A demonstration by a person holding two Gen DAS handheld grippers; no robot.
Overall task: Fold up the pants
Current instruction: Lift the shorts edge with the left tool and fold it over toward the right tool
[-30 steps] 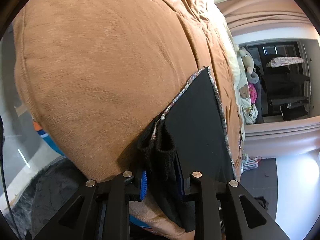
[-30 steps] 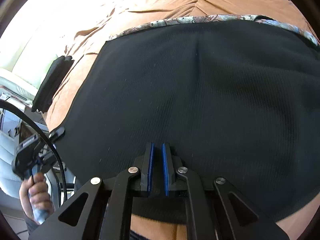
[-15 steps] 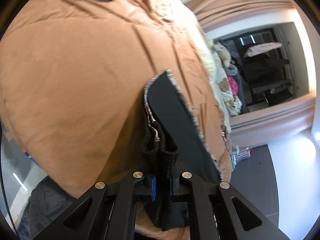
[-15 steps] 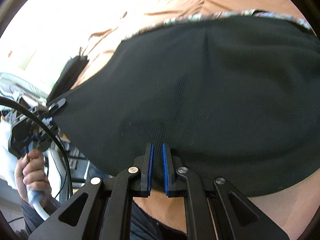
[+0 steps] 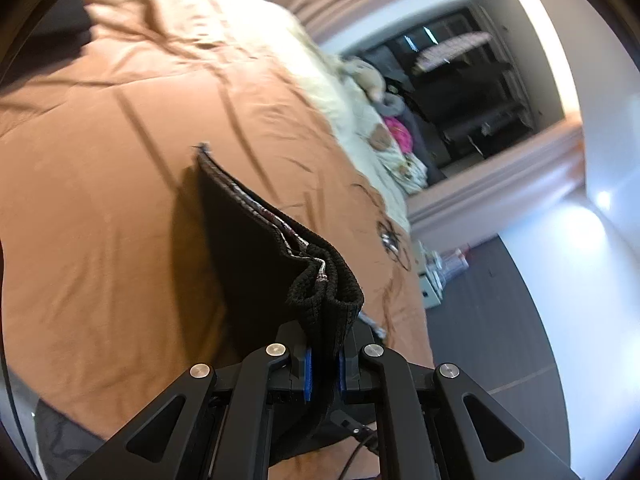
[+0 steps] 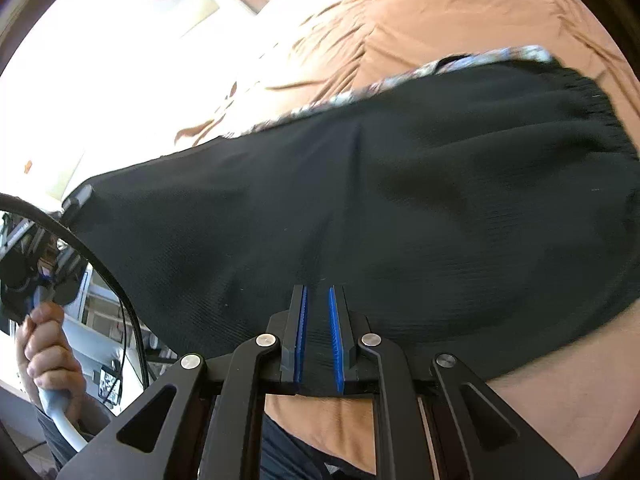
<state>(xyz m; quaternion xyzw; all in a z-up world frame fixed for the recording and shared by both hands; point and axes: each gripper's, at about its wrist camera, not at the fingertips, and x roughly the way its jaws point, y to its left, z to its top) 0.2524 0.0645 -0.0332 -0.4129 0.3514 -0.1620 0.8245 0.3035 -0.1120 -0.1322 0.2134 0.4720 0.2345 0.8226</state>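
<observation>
Gripping a bunched fold of the black pants (image 5: 256, 248) at lower centre, the left hand-held gripper (image 5: 323, 368) stands narrow, clamped on cloth. Pants hang above the brown bed cover (image 5: 100, 200). Right hand-held gripper (image 6: 318, 336), lower centre, nearly closed, pinches their near edge. Judged soft, light, limp knit; best held at hem or waistband corners. No containers identifiable.
</observation>
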